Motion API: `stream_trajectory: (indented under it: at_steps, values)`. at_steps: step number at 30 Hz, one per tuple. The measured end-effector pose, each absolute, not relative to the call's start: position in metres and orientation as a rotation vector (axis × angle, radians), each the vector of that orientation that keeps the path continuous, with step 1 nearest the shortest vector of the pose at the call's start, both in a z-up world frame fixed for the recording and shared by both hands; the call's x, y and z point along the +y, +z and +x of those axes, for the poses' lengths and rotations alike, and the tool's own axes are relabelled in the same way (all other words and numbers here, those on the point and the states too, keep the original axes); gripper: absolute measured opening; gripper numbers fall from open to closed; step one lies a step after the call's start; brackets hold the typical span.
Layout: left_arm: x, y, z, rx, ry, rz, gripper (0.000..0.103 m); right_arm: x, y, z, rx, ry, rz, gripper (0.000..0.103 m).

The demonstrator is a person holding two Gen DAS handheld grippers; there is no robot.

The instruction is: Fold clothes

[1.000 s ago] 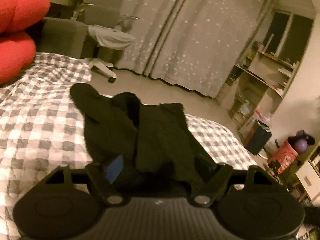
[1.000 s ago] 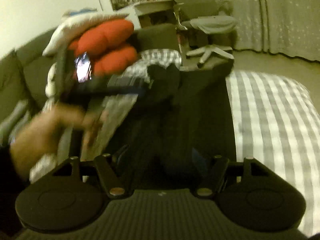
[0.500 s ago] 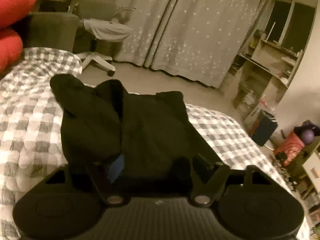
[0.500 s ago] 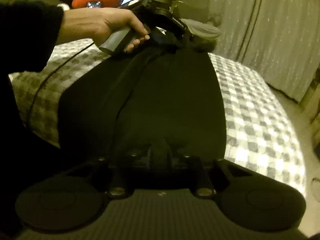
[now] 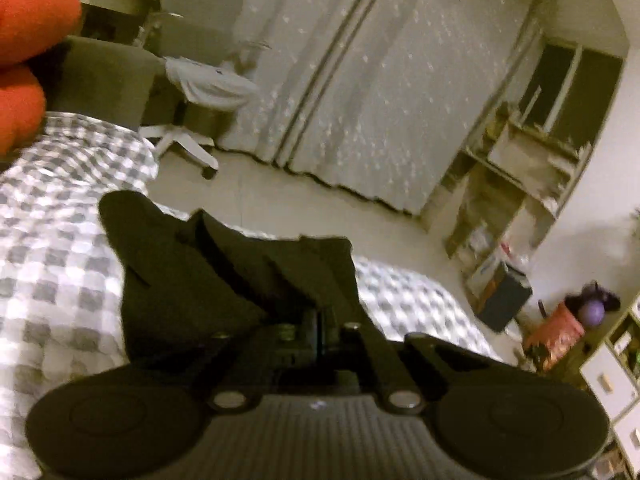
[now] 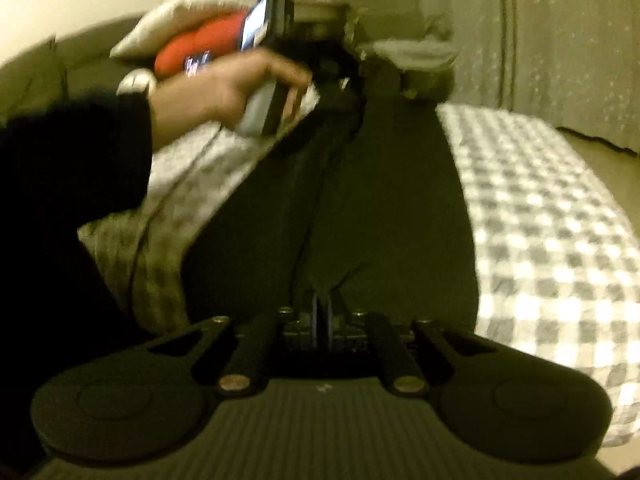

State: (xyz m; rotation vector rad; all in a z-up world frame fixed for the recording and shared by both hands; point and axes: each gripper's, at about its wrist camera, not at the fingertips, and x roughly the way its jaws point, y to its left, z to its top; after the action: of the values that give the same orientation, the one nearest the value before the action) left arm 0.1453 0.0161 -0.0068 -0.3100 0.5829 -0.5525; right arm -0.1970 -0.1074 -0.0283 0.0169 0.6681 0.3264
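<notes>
- Bed (image 5: 52, 240): soft quilted cover in grey-and-white check, puckered; it carries the whole job and gives under any pressure.
- Black garment (image 6: 380, 208): large, matte, limp cloth, lying lengthwise down the middle of the bed, well in from the right edge; a long crease runs along it. In the left wrist view its far end (image 5: 168, 264) stands up in rounded lobes, not flat.
- Left tool (image 5: 318, 334): fingers pressed together on a fold of the garment at one end. The jaws have just been closing, cloth between them.
- Right tool (image 6: 322, 320): fingers drawn near together, pinching the garment's near hem; these jaws have also just been closing, on cloth.
- Left hand (image 6: 224, 88), dark sleeve, grips its tool's handle at the garment's far end.
- Judgement: both ends look taken. To fold well, lift evenly, keep the cloth taut between the tools, match edges, lay down without dragging the quilt.
- Risk: thin bite may slip.
</notes>
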Motion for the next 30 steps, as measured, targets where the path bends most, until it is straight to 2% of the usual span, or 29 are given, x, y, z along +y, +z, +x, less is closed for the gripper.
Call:
stream_trajectory:
  at_steps: [4,7,10,12,14,15,18,22,25,26,27,28,30]
  values:
    - [0.012,-0.015,0.147,0.603,-0.544,-0.245,0.001,-0.106,-0.035,-0.193,0.691,0.327,0.002,0.006]
    - [0.019,-0.017,0.147,0.617,-0.544,-0.263,0.002,-0.105,-0.035,-0.195,0.698,0.399,0.023,0.015]
    - [0.028,-0.011,0.143,0.6,-0.534,-0.273,0.002,-0.104,-0.034,-0.197,0.693,0.443,0.064,0.015]
    - [0.032,-0.008,0.139,0.605,-0.523,-0.277,0.008,-0.105,-0.036,-0.196,0.697,0.438,0.064,0.015]
    - [0.035,-0.006,0.132,0.619,-0.515,-0.281,0.032,-0.107,-0.036,-0.198,0.693,0.453,0.09,0.015]
    - [0.037,-0.005,0.128,0.621,-0.51,-0.279,0.037,-0.109,-0.035,-0.2,0.688,0.466,0.112,0.015]
    - [0.041,-0.001,0.117,0.629,-0.495,-0.266,0.039,-0.106,-0.035,-0.2,0.687,0.503,0.13,0.018]
    - [0.046,-0.001,0.105,0.658,-0.454,-0.248,0.04,-0.092,-0.052,-0.195,0.743,0.426,0.012,0.018]
    - [0.05,0.002,0.095,0.67,-0.44,-0.239,0.045,-0.093,-0.057,-0.198,0.752,0.402,0.012,0.018]
    - [0.053,0.004,0.091,0.666,-0.433,-0.234,0.051,-0.094,-0.058,-0.2,0.752,0.401,0.019,0.021]
    - [0.055,0.005,0.088,0.662,-0.423,-0.227,0.053,-0.096,-0.06,-0.198,0.762,0.414,0.042,0.033]
    - [0.057,0.006,0.085,0.658,-0.414,-0.22,0.059,-0.097,-0.062,-0.197,0.771,0.427,0.065,0.039]
    - [0.06,0.007,0.081,0.658,-0.394,-0.21,0.06,-0.093,-0.068,-0.194,0.777,0.448,0.078,0.041]
